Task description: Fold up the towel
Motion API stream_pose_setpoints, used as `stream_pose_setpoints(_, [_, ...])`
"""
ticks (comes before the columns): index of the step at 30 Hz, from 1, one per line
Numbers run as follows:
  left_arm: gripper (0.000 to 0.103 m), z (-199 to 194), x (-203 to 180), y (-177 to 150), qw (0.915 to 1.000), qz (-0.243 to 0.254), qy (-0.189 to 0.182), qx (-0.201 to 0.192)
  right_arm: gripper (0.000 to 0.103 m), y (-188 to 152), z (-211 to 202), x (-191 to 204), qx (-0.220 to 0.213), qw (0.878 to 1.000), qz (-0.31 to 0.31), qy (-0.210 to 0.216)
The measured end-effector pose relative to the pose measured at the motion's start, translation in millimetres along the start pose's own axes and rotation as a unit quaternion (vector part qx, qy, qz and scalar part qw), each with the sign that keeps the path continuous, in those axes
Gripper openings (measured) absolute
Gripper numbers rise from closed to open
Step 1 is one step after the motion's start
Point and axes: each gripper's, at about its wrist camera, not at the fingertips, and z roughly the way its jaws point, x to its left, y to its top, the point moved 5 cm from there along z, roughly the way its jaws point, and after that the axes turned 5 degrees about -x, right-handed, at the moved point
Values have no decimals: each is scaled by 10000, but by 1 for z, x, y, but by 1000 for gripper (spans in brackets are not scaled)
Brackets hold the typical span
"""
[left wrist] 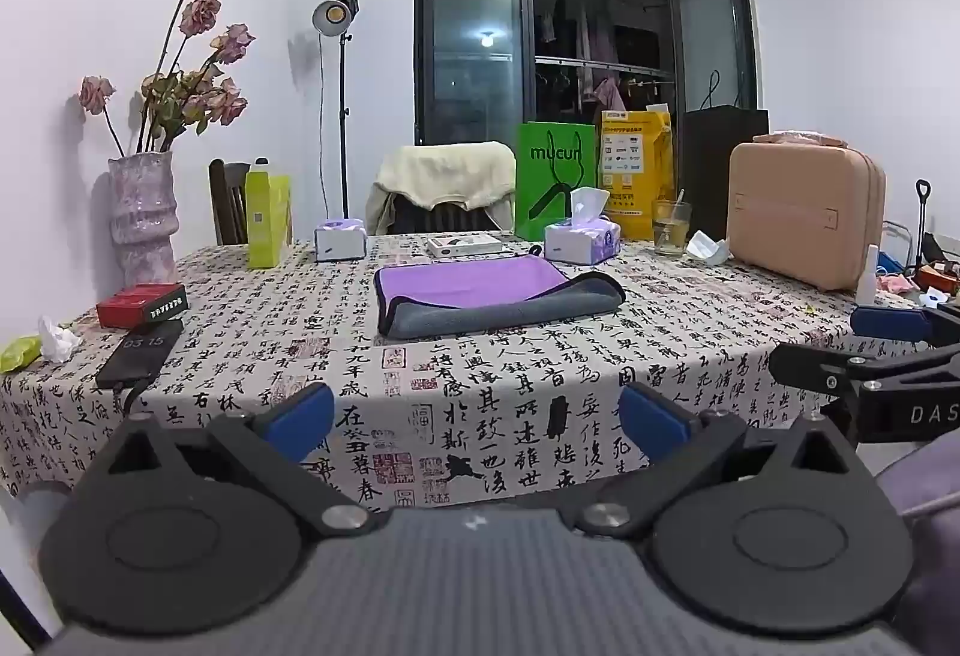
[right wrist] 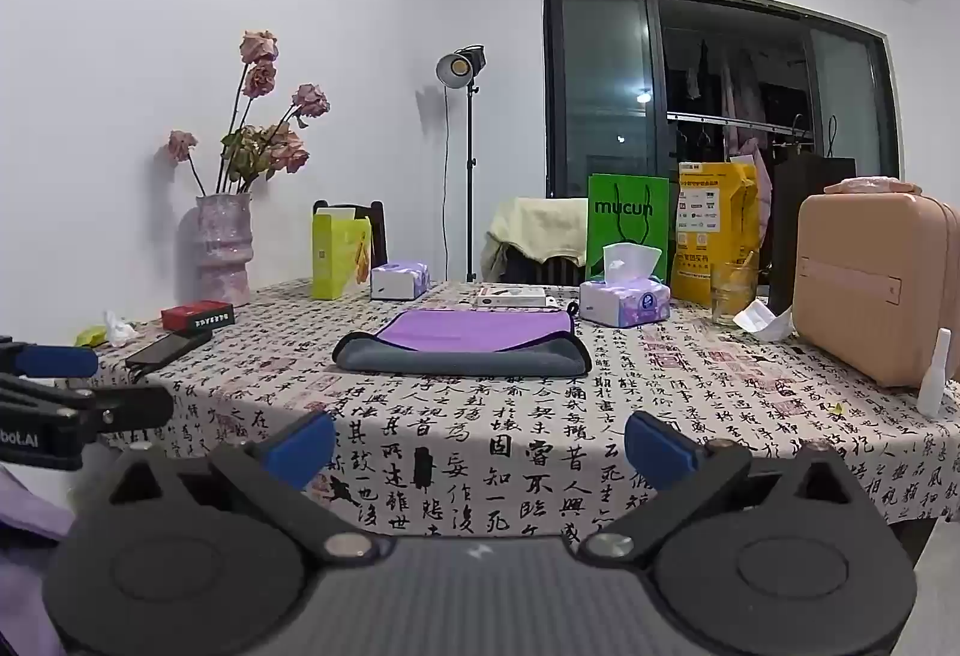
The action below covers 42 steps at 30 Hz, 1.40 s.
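A towel, purple on one side and grey on the other, lies on the table's middle with its grey near edge rolled over the purple face; it also shows in the right wrist view. My left gripper is open and empty, held in front of the table's near edge, well short of the towel. My right gripper is open and empty, also before the near edge. The right gripper shows at the right edge of the left wrist view; the left gripper shows at the left edge of the right wrist view.
The table has a calligraphy-print cloth. Around the towel: a vase of dried roses, red box, phone, tissue boxes, a glass, pink case, white bottle, green and yellow bags behind.
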Motion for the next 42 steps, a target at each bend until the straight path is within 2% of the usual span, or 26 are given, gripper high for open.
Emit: stream_pose_setpoints(42, [103, -1, -2, 6, 9998, 183, 24, -56, 103, 5, -2, 0, -106, 9999, -14, 25])
